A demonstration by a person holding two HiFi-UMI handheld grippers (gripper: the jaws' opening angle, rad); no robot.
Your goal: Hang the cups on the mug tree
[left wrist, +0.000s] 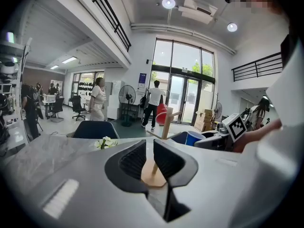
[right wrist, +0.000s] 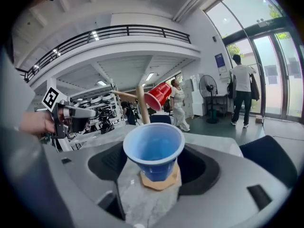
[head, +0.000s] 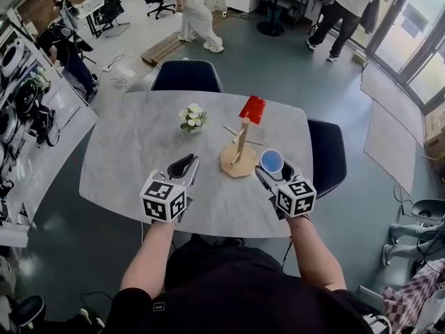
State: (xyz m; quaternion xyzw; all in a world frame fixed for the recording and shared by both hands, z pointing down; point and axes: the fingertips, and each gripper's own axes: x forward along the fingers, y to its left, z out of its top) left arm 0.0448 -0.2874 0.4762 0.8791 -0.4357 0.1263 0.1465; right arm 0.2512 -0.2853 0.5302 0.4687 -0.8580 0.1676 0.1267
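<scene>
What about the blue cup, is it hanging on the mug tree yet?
No, the blue cup is held in the right hand-held gripper, off the mug tree; only the red cup hangs there.

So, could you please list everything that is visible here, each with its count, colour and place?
table: one, grey marble, centre
mug tree: one, pale wood, middle of the table
red cup: one, red, hung at the top of the mug tree
blue cup: one, blue, just right of the mug tree, in the right tool
flowers: one small bunch, white and green, on the table left of the mug tree
chairs: two, dark blue, one at the far side, one at the right side
people: at least three, on the floor beyond the table
left tool: one, grey, jaws nearly shut, empty
right tool: one, grey, gripping the blue cup
</scene>
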